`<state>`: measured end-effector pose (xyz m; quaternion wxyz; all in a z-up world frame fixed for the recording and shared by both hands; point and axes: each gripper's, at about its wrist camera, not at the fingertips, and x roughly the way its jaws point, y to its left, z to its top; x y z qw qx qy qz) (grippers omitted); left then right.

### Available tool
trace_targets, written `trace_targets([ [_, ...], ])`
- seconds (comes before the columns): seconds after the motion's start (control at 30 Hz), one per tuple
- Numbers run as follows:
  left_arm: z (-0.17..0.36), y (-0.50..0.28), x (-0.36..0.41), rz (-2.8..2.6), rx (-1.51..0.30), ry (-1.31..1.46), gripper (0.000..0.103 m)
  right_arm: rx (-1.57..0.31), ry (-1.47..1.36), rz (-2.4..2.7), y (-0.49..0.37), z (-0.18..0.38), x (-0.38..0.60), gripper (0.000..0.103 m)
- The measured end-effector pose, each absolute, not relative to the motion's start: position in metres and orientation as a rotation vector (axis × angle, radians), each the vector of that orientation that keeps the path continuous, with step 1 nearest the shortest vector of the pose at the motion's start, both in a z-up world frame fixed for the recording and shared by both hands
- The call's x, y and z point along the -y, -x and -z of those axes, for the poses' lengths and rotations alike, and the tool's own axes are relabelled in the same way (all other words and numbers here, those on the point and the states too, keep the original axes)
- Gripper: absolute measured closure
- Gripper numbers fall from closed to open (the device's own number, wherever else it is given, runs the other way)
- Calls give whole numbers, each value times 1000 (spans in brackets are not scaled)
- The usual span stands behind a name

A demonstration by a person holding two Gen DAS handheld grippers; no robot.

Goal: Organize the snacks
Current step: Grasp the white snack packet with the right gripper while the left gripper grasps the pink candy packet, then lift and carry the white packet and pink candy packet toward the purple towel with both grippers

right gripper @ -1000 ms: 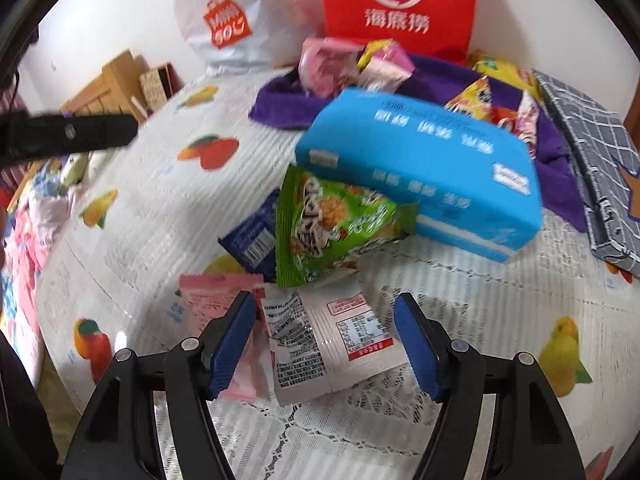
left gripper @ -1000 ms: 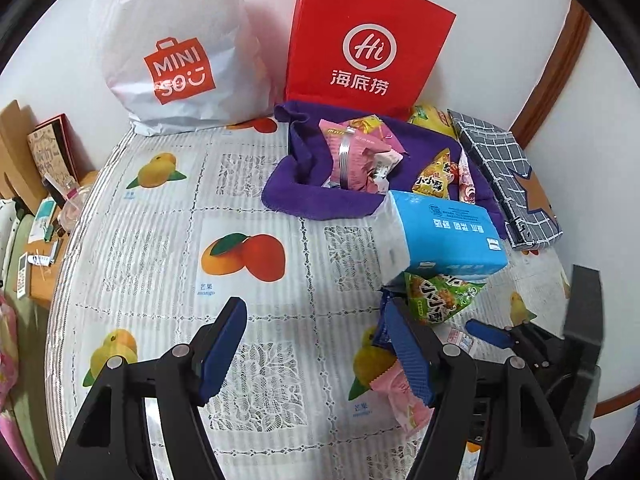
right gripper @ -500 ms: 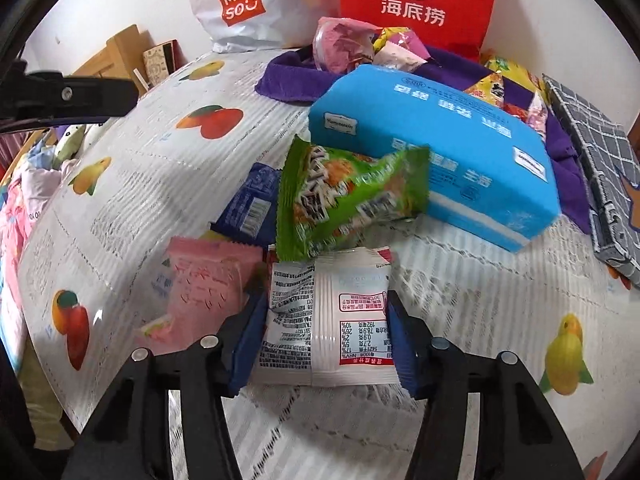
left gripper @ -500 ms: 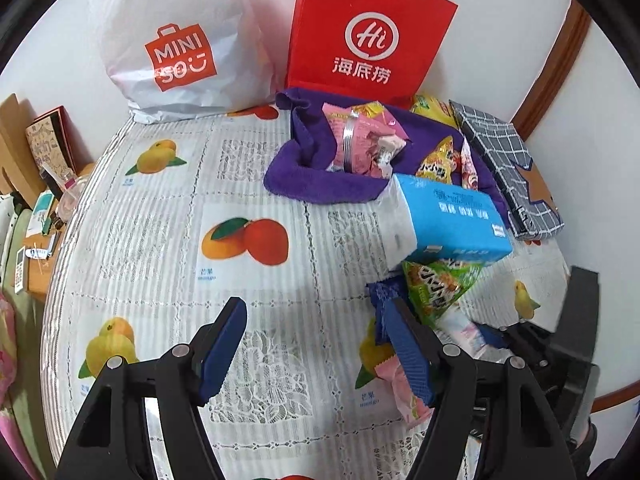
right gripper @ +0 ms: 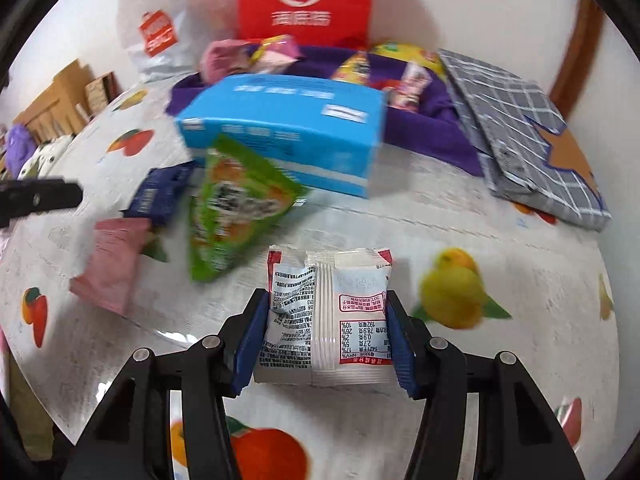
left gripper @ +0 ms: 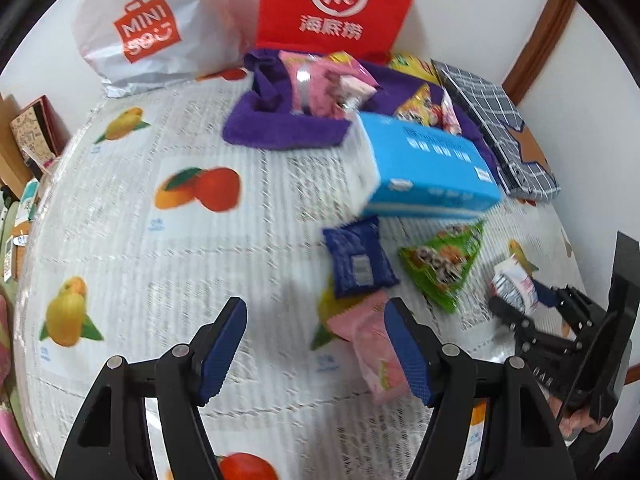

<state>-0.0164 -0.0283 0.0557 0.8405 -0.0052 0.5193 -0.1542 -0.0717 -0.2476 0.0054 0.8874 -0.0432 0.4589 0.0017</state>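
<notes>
The right gripper (right gripper: 326,334) has its blue pads pressed against both sides of a white snack packet (right gripper: 326,316), printed side up, held just above the fruit-print tablecloth (right gripper: 460,220); the same packet (left gripper: 514,282) shows in the left view, pinched at the tip of the right gripper (left gripper: 516,300) near the table's right edge; the left gripper (left gripper: 316,340) hangs with its fingers spread wide and nothing between them, over bare cloth, its right pad (left gripper: 406,354) overlapping a pink packet (left gripper: 370,344) in the picture, though I cannot tell whether they touch; a dark blue packet (left gripper: 358,262) lies just beyond the pink one, and a green triangular packet (left gripper: 446,264) lies to its right, apart from it; behind them sits a blue tissue box (left gripper: 428,168), and behind that a purple cloth bin (left gripper: 280,128) holding more snacks; a red paper bag (left gripper: 334,4) and a white Miniso bag (left gripper: 148,28) stand against the wall; a grey checked cloth (left gripper: 500,128) lies to the right of the bin.
</notes>
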Motion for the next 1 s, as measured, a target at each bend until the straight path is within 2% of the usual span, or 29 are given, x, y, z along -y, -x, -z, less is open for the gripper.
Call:
trace_targets([
  [0.3,-25,36,59,369,-1164,-7,35,-945,20,68,79,5,282,47],
  [0.37,-21,37,63,371,-1173,-13,43,-937,13,65,81,6,284,47],
  [0.6,-18,41,77,347,-1140,-107,57,-914,-13,73,78,10,288,46],
  [0.63,-17,42,79,345,-1132,-125,63,-914,-13,74,78,10,288,46],
  [0.7,-17,44,83,344,-1113,-151,64,-911,-16,75,77,10,288,46],
  [0.77,-18,46,84,360,-1103,-155,70,-905,-25,79,77,11,289,46],
  [1.0,-17,43,89,374,-1096,-186,66,-919,-18,56,79,8,291,42],
])
